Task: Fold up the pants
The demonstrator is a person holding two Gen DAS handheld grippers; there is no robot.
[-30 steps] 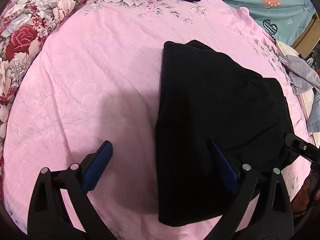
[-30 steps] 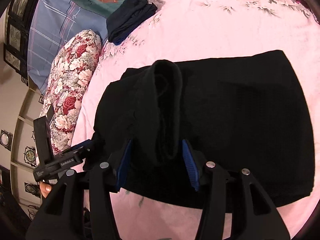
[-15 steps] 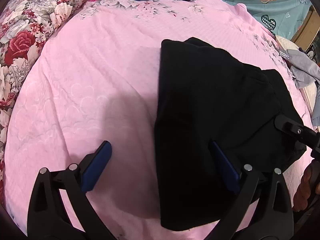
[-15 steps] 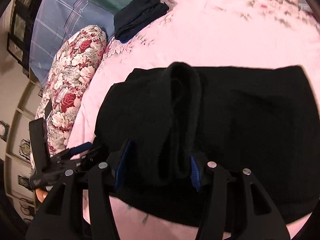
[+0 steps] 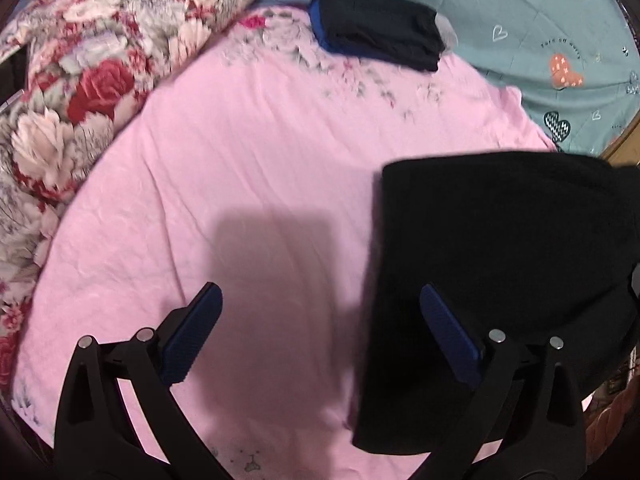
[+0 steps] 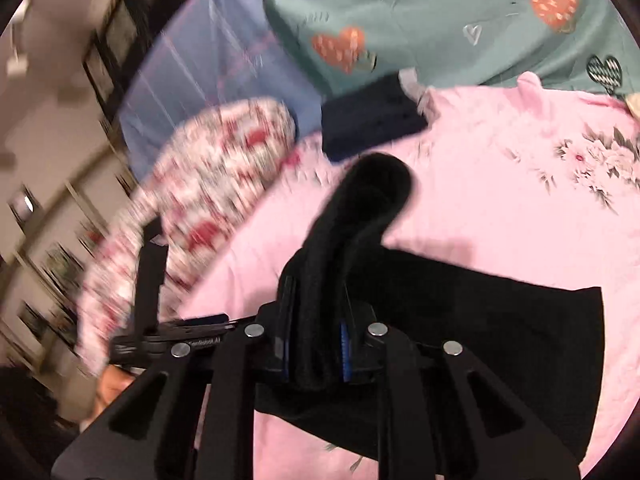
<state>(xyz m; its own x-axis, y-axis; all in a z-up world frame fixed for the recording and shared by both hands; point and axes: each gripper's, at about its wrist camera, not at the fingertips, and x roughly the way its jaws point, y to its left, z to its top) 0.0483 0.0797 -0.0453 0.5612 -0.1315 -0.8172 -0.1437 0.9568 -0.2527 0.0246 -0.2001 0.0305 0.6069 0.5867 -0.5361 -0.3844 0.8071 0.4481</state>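
Black pants (image 5: 500, 260) lie folded on the pink bedsheet (image 5: 260, 160), at the right of the left wrist view. My left gripper (image 5: 320, 292) hovers open over the sheet; its right finger (image 5: 448, 332) stands over the pants' left edge, with nothing between the pads. In the right wrist view my right gripper (image 6: 316, 300) is closing its jaws on a thick fold of the pants (image 6: 500, 328). The blue pads press on the fabric from both sides. The bunched fold (image 6: 372, 188) sticks up past the fingertips, lifted off the bed.
A stack of folded dark clothes (image 5: 376, 24) sits at the far edge of the sheet. A floral pillow (image 5: 100, 60) lies on the left and a teal heart-print quilt (image 5: 540, 20) at the back. The left gripper's body (image 6: 160, 332) shows at the left of the right wrist view.
My right gripper has closed on the fold of pants and risen with it, tilting up. My left gripper stayed open and rose; the pants now sit further right in its view.
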